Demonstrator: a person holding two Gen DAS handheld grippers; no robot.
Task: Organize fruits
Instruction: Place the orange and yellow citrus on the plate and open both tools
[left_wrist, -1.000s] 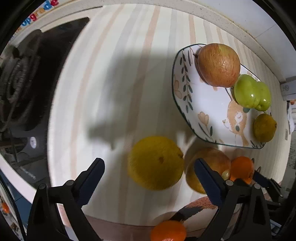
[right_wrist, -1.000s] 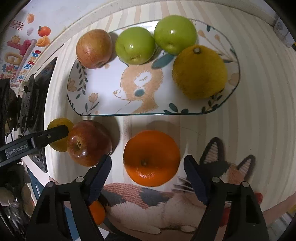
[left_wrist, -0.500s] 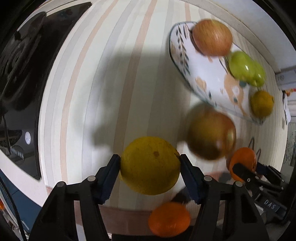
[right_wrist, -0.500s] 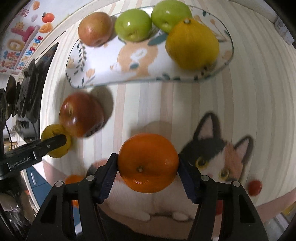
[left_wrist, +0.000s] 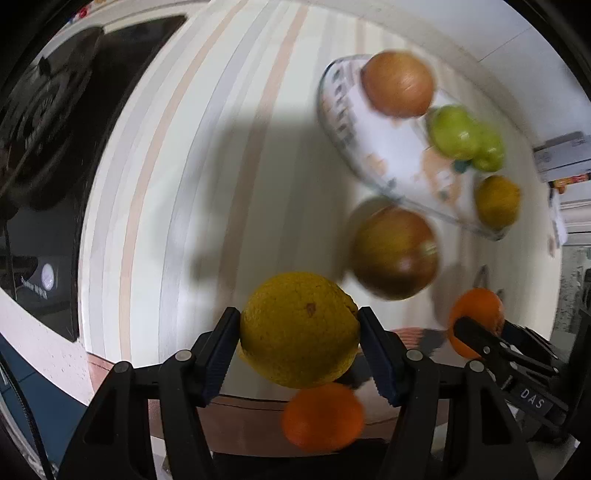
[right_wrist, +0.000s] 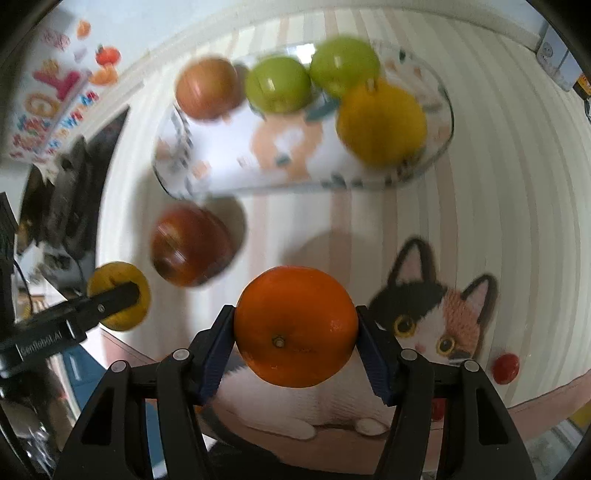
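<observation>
My left gripper (left_wrist: 299, 332) is shut on a yellow lemon (left_wrist: 297, 328) and holds it above the striped cloth. My right gripper (right_wrist: 295, 328) is shut on an orange (right_wrist: 295, 325), also lifted. The lemon in the left gripper shows at the left of the right wrist view (right_wrist: 118, 295). A red apple (right_wrist: 190, 254) lies on the cloth in front of the deer-print plate (right_wrist: 236, 155). The plate holds a reddish apple (right_wrist: 207, 86), two green apples (right_wrist: 279, 88) and a yellow lemon (right_wrist: 382, 123). A second small orange (left_wrist: 323, 415) lies below the left gripper.
A black stove (left_wrist: 40, 110) stands to the left of the cloth. A cat-print mat (right_wrist: 421, 314) covers the near right of the table, with a small red ball (right_wrist: 505, 367) on it. A wall (right_wrist: 221, 22) runs behind the plate.
Both grippers closed on their fruit, the left on the lemon and the right on the orange, and lifted them up and back. The red apple shifted slightly on the cloth.
</observation>
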